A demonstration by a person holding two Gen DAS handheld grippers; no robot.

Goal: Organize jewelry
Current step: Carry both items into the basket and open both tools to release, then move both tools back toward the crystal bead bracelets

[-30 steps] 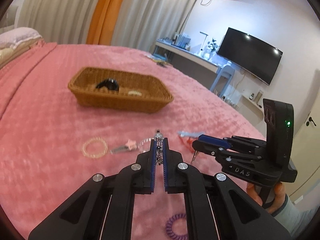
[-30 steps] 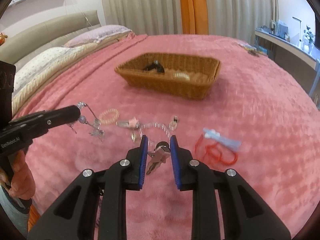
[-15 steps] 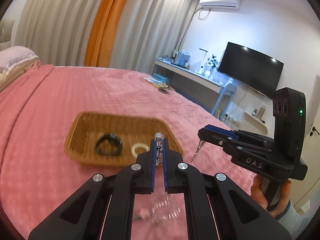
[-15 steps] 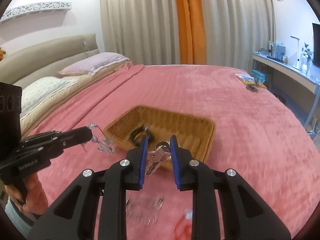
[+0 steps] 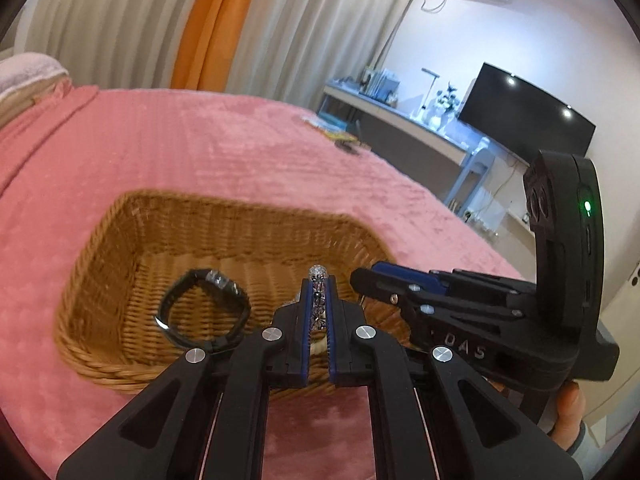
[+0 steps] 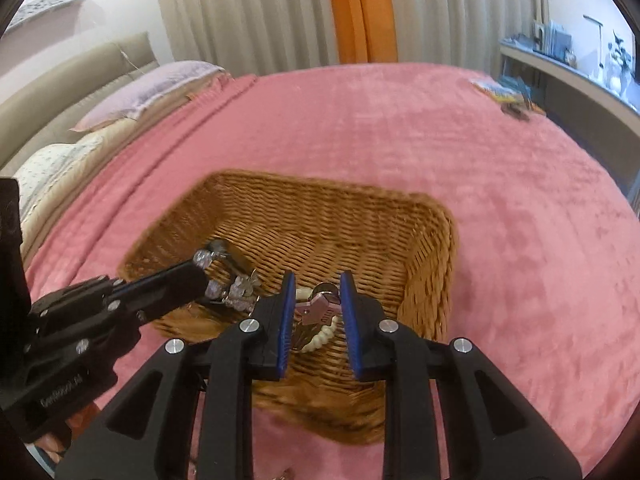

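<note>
A wicker basket [image 5: 120, 248] sits on the pink bedspread; it also shows in the right wrist view [image 6: 424, 248]. A black bracelet [image 5: 200, 312] and a cream bead bracelet [image 6: 320, 338] lie inside. My left gripper [image 5: 319, 284] is shut on a crystal bead chain [image 5: 318, 272], held over the basket's near side; its beads dangle in the right wrist view [image 6: 236, 290]. My right gripper [image 6: 317, 300] is shut on a pink hair clip [image 6: 320, 310] above the basket's near side, close beside the left gripper [image 6: 200, 276]. The right gripper shows in the left wrist view [image 5: 360, 276].
The pink bedspread [image 6: 400, 120] spreads all around the basket. Pillows [image 6: 152, 88] lie at the far left. A desk [image 5: 400, 120] and a TV [image 5: 520, 112] stand beyond the bed's right edge. Small items [image 6: 508, 98] lie at the bed's far corner.
Both grippers have lifted their pieces off the bedspread and moved forward over the basket. The loose items on the bed have dropped out of view.
</note>
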